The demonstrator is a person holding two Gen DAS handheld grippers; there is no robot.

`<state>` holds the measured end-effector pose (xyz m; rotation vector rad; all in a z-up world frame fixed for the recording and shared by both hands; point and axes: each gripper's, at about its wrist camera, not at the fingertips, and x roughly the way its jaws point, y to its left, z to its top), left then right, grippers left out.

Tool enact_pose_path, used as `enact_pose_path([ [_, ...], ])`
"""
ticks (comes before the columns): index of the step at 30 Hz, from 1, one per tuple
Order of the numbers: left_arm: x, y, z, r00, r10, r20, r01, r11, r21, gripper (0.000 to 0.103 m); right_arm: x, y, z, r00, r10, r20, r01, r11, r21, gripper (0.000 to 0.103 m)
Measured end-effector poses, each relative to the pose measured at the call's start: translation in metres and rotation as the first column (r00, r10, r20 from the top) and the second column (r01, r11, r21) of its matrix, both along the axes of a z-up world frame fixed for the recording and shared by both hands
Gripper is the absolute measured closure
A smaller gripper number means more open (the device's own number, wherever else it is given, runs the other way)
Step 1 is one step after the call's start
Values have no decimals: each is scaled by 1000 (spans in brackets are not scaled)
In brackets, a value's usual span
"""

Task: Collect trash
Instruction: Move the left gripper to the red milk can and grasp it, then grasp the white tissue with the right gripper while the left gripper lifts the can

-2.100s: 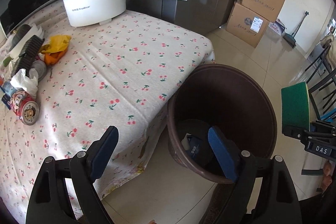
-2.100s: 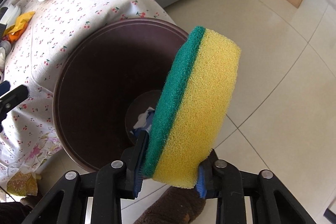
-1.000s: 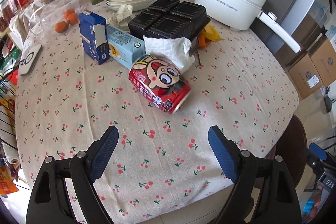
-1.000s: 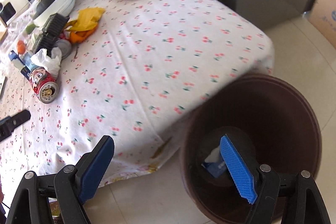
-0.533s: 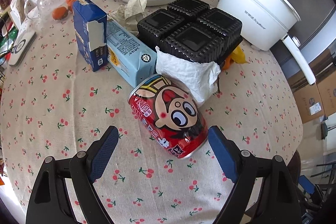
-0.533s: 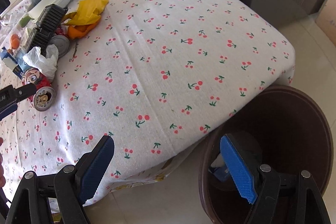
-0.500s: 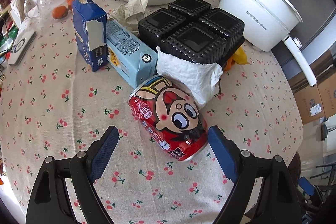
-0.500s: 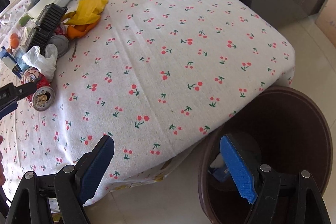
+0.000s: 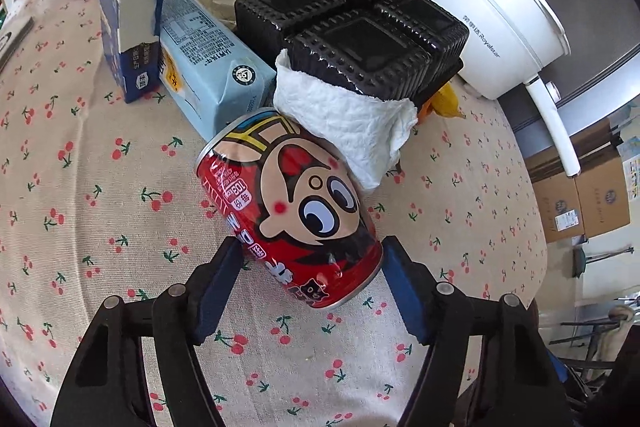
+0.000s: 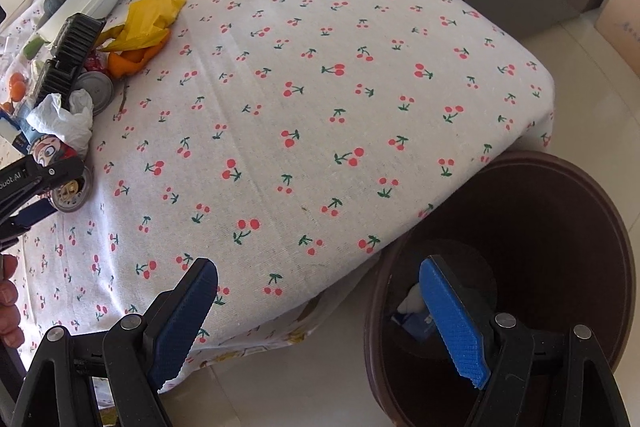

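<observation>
Blue pads (image 9: 218, 287) of the left gripper (image 9: 308, 287) are closing on the red can (image 9: 288, 207), one on each side of its near end, though neither clearly presses yet. It lies on its side on the cherry-print tablecloth (image 9: 80, 207), its far end touching a crumpled white tissue (image 9: 344, 123) and a pale-blue carton (image 9: 208, 67). Probably empty, it should be light, smooth, rollable and easily dented; across the barrel suits. Over the brown bin (image 10: 560, 187), the right gripper (image 10: 320, 315) gapes wide, empty.
</observation>
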<state>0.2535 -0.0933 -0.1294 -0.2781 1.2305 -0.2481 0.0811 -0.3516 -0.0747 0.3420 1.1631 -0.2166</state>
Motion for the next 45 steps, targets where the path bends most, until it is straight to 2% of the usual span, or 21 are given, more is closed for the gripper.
enact_pose_path([
  [6, -10, 5, 11, 999, -33, 4, 33, 999, 31, 44, -3, 1, 0, 1000, -3, -4, 3, 1000, 4, 17],
  [15, -36, 33, 28, 994, -106, 15, 104, 987, 120, 45, 10, 14, -2, 1000, 3, -8, -3, 1000, 11, 17],
  [25, -49, 106, 42, 997, -70, 38, 62, 982, 177, 46, 41, 68, -2, 996, 85, 6, -85, 996, 22, 17],
  [32, -51, 138, 48, 998, -35, 59, 22, 979, 204, 46, 72, 113, 0, 983, 178, 50, -180, 983, 30, 17],
  [36, -48, 139, 46, 998, -37, 53, 25, 976, 215, 46, 90, 142, -8, 968, 240, 76, -243, 970, 28, 17],
  [39, -49, 137, 47, 997, -50, 61, 34, 971, 237, 46, 103, 160, -25, 960, 276, 50, -277, 961, 2, 18],
  [41, -49, 134, 48, 996, -60, 66, 42, 968, 246, 46, 111, 170, -34, 957, 289, 34, -288, 957, -21, 23],
  [45, -50, 130, 46, 995, -77, 65, 58, 965, 256, 46, 121, 183, -39, 949, 312, 47, -308, 949, -70, 25],
])
